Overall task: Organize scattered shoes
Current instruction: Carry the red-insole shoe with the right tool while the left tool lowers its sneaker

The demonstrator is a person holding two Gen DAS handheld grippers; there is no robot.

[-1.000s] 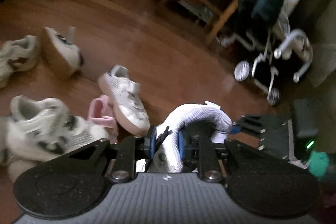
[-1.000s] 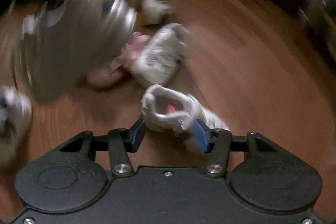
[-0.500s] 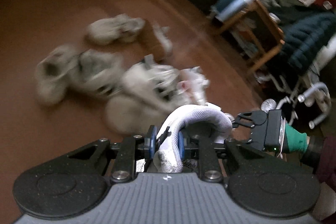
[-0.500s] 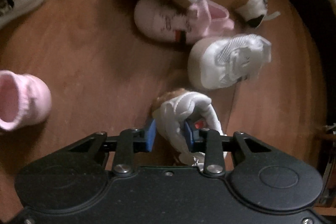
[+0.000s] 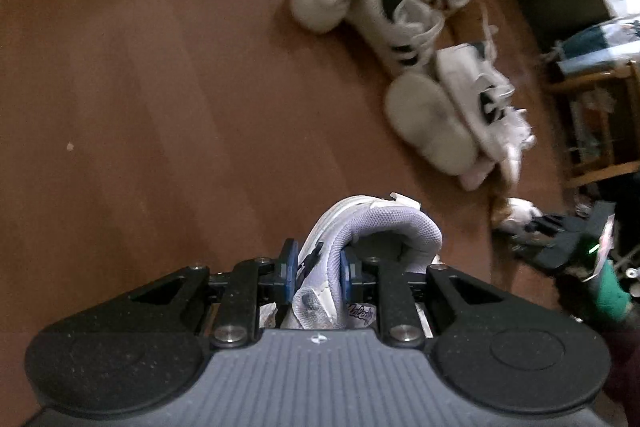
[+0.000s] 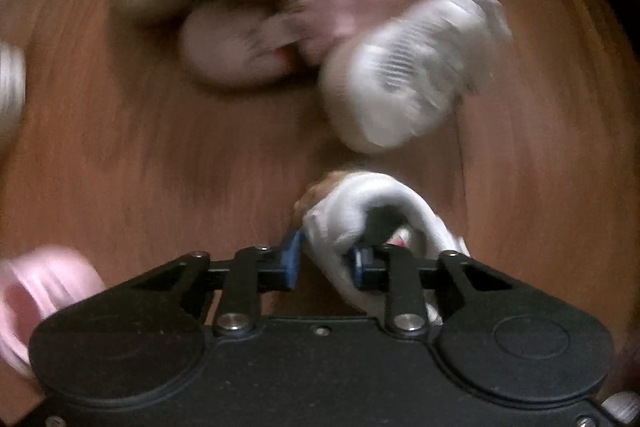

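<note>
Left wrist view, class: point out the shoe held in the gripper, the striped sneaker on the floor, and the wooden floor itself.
Held shoe (image 5: 384,223), left wrist view, on its padded mesh collar.
Striped sneaker (image 5: 394,27), left wrist view, on its white side by the black stripes.
Wooden floor (image 5: 160,87), left wrist view, on a bare stretch of boards.

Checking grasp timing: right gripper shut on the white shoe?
Closing on it. Right gripper pads pinch the white shoe at its collar.

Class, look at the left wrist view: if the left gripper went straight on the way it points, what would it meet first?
Probably bare brown wooden floor: beyond the white mesh sneaker clamped in the left gripper, nothing else shows.
</note>
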